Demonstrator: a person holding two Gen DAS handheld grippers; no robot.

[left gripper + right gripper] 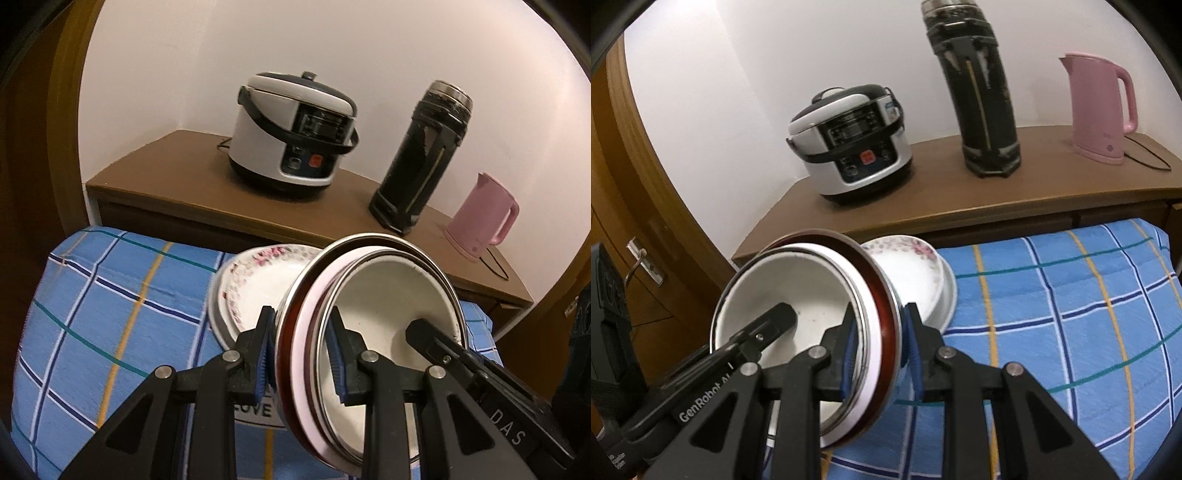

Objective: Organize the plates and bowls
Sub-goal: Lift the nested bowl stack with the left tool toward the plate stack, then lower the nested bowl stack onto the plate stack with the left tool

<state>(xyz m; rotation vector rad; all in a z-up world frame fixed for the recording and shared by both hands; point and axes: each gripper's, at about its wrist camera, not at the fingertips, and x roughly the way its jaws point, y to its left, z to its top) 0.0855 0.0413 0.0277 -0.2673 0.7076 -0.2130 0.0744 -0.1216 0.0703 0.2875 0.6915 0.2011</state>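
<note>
nested bowls [388, 295] – both grippers' fingers [334, 354] clamping rims

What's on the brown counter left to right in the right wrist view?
rice cooker → black thermos → pink kettle, all standing on the counter against the wall.
</note>
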